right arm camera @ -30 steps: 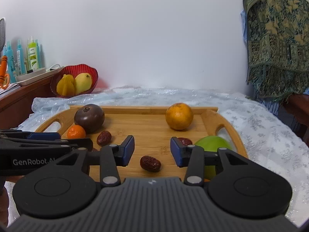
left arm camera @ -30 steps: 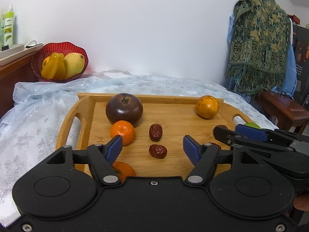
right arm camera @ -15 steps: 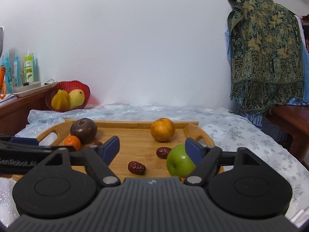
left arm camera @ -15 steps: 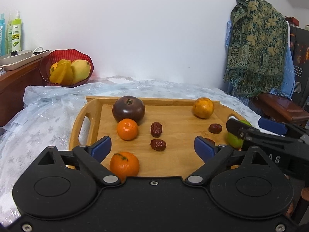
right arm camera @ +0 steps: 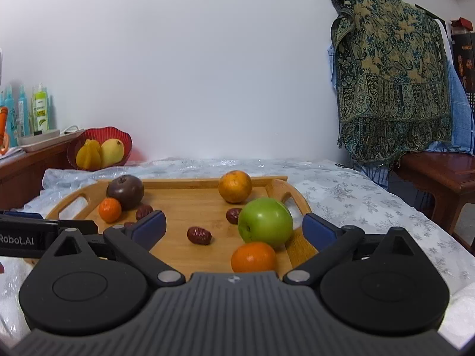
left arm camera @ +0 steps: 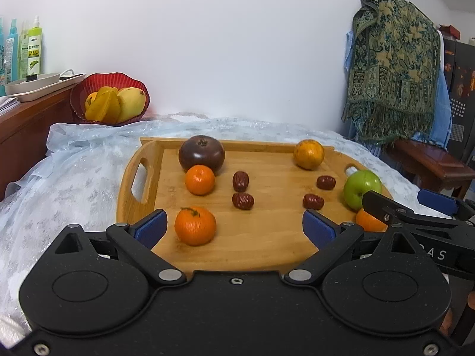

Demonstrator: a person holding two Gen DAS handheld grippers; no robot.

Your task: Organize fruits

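Bamboo tray (left arm camera: 142,160) sits on a pale, snowflake-print cloth (left arm camera: 74,178) and carries all the loose fruit. Left side: 1 dark purple round fruit (left arm camera: 201,153) at the back, touching a small mandarin (left arm camera: 199,179) in front of it; a second mandarin (left arm camera: 195,225) lies near the front edge. Centre: 4 red dates, 2 in the middle (left arm camera: 242,201) and 2 toward the right (left arm camera: 326,182). Back right: 1 yellow-orange citrus (left arm camera: 308,154). Right end: green apple (right arm camera: 265,223) with an orange (right arm camera: 253,257) just in front of it.

Left hand-held gripper (left arm camera: 234,225) – jaws have just been opening, now spread wide; the front mandarin lies between the blue pads, untouched. Right hand-held gripper (right arm camera: 234,225) – jaws likewise just opened to full spread; apple and orange sit between the pads, released, resting on the tray.

Red bowl (left arm camera: 89,86) of yellow fruit stands behind the cloth, well apart.
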